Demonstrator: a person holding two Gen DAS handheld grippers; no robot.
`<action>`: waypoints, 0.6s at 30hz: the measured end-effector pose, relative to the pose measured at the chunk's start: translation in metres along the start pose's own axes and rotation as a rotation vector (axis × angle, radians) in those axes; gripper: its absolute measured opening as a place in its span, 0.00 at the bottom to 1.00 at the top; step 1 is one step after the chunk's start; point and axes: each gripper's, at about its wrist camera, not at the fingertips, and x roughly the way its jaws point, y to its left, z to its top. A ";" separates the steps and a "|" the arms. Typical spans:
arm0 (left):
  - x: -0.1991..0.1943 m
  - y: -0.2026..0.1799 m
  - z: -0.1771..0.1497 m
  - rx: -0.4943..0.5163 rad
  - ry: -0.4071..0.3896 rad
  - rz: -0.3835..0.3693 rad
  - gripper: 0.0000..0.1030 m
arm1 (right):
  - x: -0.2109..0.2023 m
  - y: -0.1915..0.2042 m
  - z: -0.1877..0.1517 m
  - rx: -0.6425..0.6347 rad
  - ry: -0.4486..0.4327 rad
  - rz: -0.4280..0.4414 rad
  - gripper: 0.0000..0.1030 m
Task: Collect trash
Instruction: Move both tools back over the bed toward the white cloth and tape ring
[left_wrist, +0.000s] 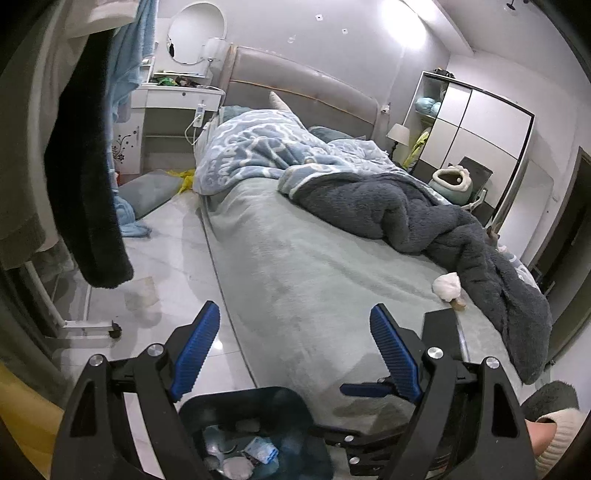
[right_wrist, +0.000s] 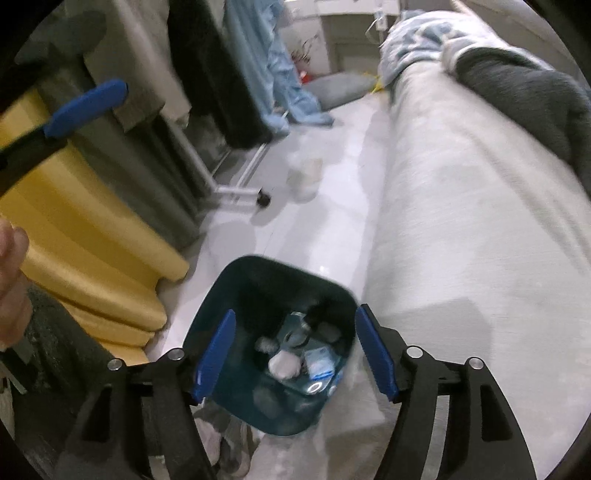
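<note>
Left wrist view, read from left to right: dark and pale garments hang on a wheeled rack, a dark blue waste bin stands on the tiled floor against the bed, and one crumpled white tissue lies on the mattress cover, touching the edge of the grey blanket. The left gripper stands with jaws wide and nothing between them, aimed along the bed. The tissue lies ahead and to the right of these jaws, well apart from them, with no marked long axis, so approach direction probably matters little. The right gripper shows here as a blue finger low beside the bed edge, so the right hand appears to be on the tissue's side, though neither is close. Right wrist view, left to right: yellow fabric, the rack foot, a pale blurred object on the floor that cannot be identified, then the bin and the bed. The right gripper hangs directly above the bin mouth with jaws wide and empty. Inside lie a white wad, a blue-and-white packet and several darker pieces, too blurred to count exactly. Counted: one bin, one loose tissue on the bed, two grippers. Judged from this, the tissue is the next item to collect.
</note>
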 end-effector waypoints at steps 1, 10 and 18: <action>0.001 -0.003 0.000 0.002 -0.002 -0.006 0.83 | -0.005 -0.005 0.000 0.006 -0.014 -0.007 0.68; 0.020 -0.052 0.004 0.064 0.013 -0.065 0.81 | -0.058 -0.060 -0.017 0.064 -0.138 -0.110 0.75; 0.042 -0.086 0.002 0.100 0.037 -0.093 0.81 | -0.088 -0.107 -0.042 0.126 -0.209 -0.182 0.77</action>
